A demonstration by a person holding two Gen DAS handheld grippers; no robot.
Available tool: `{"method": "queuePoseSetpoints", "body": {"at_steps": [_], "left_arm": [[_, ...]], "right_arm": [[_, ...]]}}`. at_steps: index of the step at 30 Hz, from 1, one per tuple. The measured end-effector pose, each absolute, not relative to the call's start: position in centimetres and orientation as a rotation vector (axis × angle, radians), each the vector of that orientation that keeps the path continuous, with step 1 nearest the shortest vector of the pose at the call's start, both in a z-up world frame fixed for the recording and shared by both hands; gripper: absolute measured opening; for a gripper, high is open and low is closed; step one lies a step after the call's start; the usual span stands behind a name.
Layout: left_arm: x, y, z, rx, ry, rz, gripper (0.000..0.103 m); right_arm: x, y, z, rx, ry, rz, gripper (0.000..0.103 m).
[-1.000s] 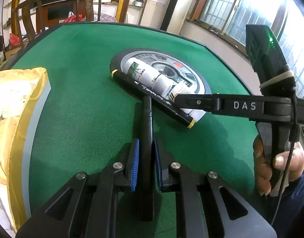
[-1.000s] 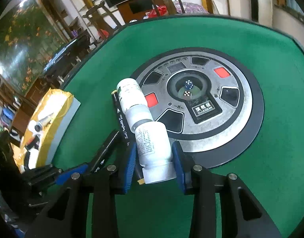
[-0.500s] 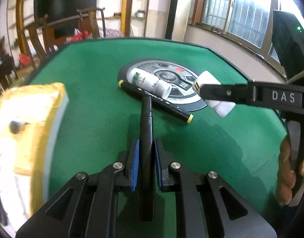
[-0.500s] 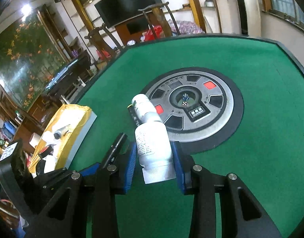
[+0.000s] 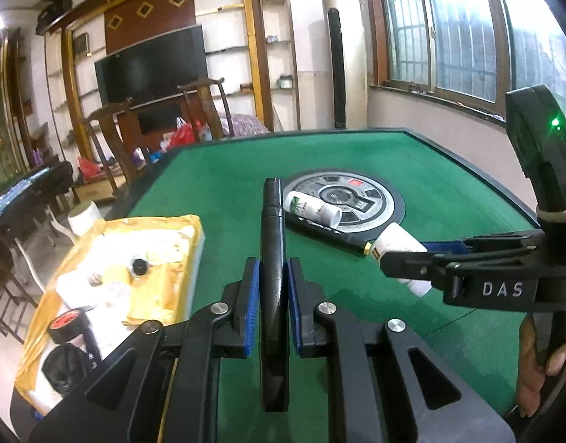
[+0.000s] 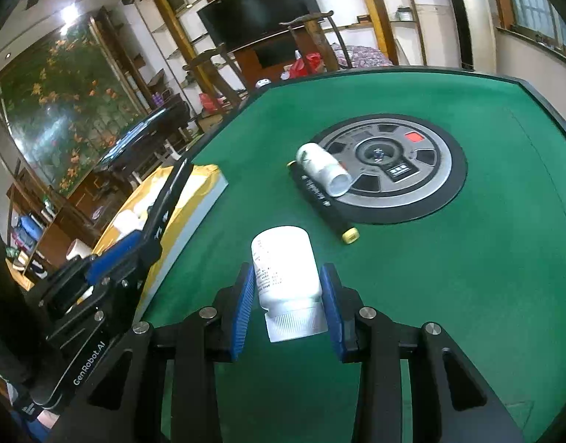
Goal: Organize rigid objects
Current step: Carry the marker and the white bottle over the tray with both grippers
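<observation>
My left gripper [image 5: 273,288] is shut on a black marker [image 5: 272,258] and holds it lengthwise above the green table [image 5: 227,184]. My right gripper [image 6: 286,299] is shut on a white pill bottle [image 6: 285,273], cap toward the camera, held above the felt; it also shows in the left wrist view [image 5: 399,249]. A second white bottle [image 6: 323,170] lies on its side at the edge of the round centre console [image 6: 393,170]. A black marker with yellow ends [image 6: 321,203] lies next to it.
A yellow-lined box [image 5: 128,277] at the table's left edge holds a tape roll [image 5: 67,323] and other small items. Wooden chairs [image 5: 109,140] and a TV stand beyond the far edge. The left gripper shows at the left of the right wrist view [image 6: 109,258].
Both grippers have risen and pulled back from the console with their objects. The white bottle has come off the table beside the yellow-ended marker. The box has come more into view.
</observation>
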State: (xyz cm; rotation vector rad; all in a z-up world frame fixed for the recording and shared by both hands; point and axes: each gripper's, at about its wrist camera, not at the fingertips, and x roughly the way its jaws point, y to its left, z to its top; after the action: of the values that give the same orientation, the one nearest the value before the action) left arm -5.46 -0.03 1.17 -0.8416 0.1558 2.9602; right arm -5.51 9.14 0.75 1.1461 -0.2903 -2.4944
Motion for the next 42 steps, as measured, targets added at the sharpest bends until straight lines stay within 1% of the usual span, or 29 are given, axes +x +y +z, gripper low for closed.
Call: {"method": "queuePoseSetpoints", "body": {"at_steps": [10, 20, 35, 42], "left_arm": [[-4.4, -2.3, 1.6, -0.804, 0.135, 3.003, 0.012], [-4.2, -5.9, 1.9, -0.789, 0.052, 3.077, 0.012], [-4.0, -11.5, 0.1, -0.854, -0.046, 3.153, 0.012], [-4.2, -13.4, -1.2, -0.941, -0.076, 3.173, 0.012]], "right_arm": [[-5.3, 5.2, 1.0, 1.132, -0.207, -2.453, 0.032], [-5.6, 1.0, 1.5, 1.115, -0.120, -2.420, 0.032], [-6.9, -5.1, 1.5, 1.114, -0.028, -2.350, 0.032], [-8.4, -8.1, 1.2, 1.128, -0.010, -2.321, 0.032]]}}
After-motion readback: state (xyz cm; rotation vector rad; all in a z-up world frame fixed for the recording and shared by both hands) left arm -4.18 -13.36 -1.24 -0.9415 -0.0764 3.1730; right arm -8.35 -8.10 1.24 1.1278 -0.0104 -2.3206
